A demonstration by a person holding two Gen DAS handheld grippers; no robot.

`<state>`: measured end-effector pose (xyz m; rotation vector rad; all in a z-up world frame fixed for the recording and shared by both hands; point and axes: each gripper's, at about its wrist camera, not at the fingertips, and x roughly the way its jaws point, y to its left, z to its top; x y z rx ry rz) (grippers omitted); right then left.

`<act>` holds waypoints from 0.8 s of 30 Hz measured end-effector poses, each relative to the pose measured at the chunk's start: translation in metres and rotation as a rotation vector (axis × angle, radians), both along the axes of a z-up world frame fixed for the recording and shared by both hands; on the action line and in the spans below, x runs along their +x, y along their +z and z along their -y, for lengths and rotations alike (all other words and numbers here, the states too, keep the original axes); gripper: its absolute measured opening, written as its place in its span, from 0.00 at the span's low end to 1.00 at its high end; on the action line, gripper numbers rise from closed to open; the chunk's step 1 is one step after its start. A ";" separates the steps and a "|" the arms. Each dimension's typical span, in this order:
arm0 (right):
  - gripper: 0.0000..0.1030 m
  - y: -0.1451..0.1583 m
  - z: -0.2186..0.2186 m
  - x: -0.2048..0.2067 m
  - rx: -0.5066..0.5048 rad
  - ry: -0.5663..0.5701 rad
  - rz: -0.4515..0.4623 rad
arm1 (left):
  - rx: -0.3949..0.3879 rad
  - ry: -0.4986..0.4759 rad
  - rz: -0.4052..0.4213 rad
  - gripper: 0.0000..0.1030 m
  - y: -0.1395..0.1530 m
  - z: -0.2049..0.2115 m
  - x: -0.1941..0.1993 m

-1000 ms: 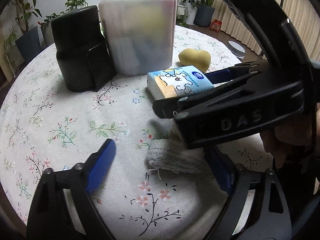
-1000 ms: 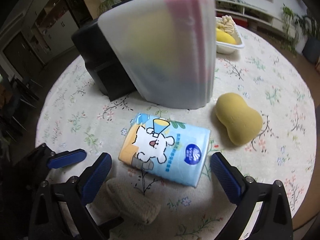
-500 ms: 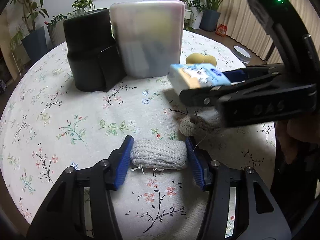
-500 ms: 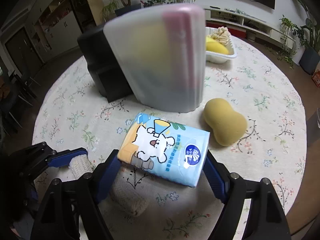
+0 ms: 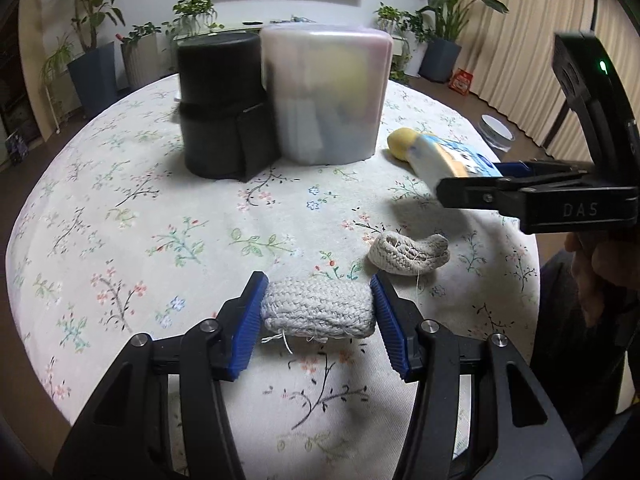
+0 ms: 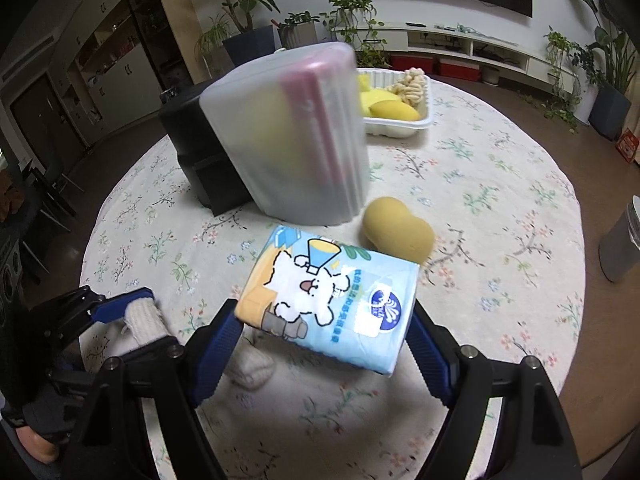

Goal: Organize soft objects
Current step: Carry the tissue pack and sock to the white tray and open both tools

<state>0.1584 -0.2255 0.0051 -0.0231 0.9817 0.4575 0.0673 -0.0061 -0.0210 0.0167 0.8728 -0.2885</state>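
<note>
My left gripper (image 5: 318,282) is shut on a grey knitted roll (image 5: 318,312), held low over the floral tablecloth (image 5: 120,220). A second knitted piece (image 5: 408,254) lies on the cloth just beyond it to the right. My right gripper (image 6: 323,312) is shut on a light blue tissue pack (image 6: 332,292) with a cartoon dog, lifted off the table and tilted. The right wrist view shows the second knitted piece (image 6: 254,368) partly hidden beneath the pack. A yellow peanut-shaped sponge (image 6: 398,234) rests on the cloth behind the pack.
A frosted plastic box (image 5: 324,92) and a black case (image 5: 220,108) stand side by side at the middle back. A white tray (image 6: 400,126) with yellow items and a knitted thing sits behind them. The round table's edge is close on the right.
Both grippers went from open to shut: the left onto the knitted roll, the right onto the tissue pack. The pack has risen off the table and moved right.
</note>
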 end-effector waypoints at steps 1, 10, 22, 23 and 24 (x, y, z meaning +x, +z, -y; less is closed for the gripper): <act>0.80 0.001 0.004 -0.002 0.002 -0.005 0.001 | -0.005 0.008 0.003 0.49 0.002 -0.002 -0.001; 0.80 0.010 0.046 -0.012 0.005 -0.069 0.006 | -0.047 0.103 0.014 0.49 0.023 -0.039 -0.001; 0.80 0.036 0.101 0.036 -0.039 -0.158 0.058 | -0.058 0.162 0.104 0.49 0.099 -0.104 0.069; 0.80 0.040 0.104 0.044 -0.050 -0.160 0.068 | -0.056 0.156 0.110 0.49 0.107 -0.106 0.082; 0.80 0.044 0.105 0.053 -0.059 -0.160 0.078 | -0.051 0.149 0.116 0.49 0.113 -0.108 0.093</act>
